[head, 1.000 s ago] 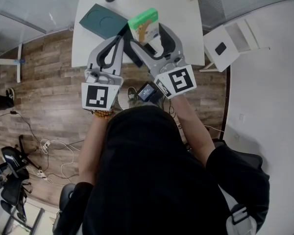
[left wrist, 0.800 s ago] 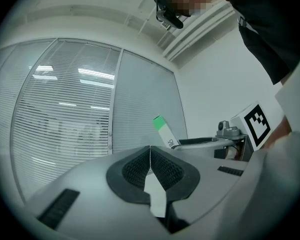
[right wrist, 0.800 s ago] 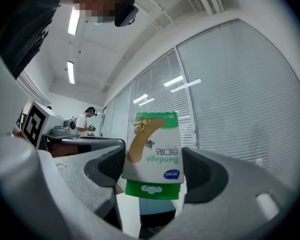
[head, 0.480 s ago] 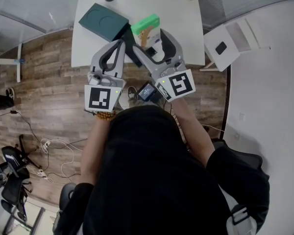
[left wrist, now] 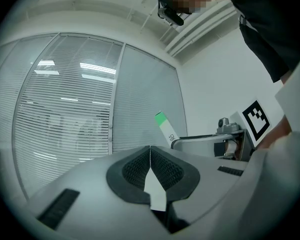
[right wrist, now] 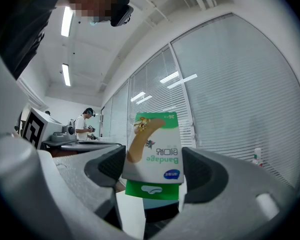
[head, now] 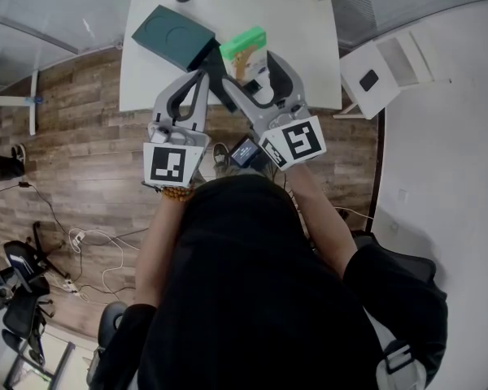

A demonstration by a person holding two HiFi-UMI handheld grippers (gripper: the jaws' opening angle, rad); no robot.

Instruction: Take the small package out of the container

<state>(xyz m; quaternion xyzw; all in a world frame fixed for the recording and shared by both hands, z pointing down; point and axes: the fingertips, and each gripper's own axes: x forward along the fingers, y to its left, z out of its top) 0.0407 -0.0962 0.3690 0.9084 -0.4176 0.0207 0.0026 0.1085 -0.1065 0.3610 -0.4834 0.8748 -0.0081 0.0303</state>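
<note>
While the left tool [left wrist: 150,159] is closed empty, the right tool [right wrist: 153,173] clamps a "Bandage" box [right wrist: 155,143].

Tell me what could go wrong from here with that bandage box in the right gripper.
1. The right gripper holds the bandage box in the air above the table, with much of it sticking out past the pads. It may tilt or slip out.
2. The box looks like thin card, so a harder squeeze could dent it.
3. The left gripper, shut and empty, is close beside the right one, and they might bump.
</note>
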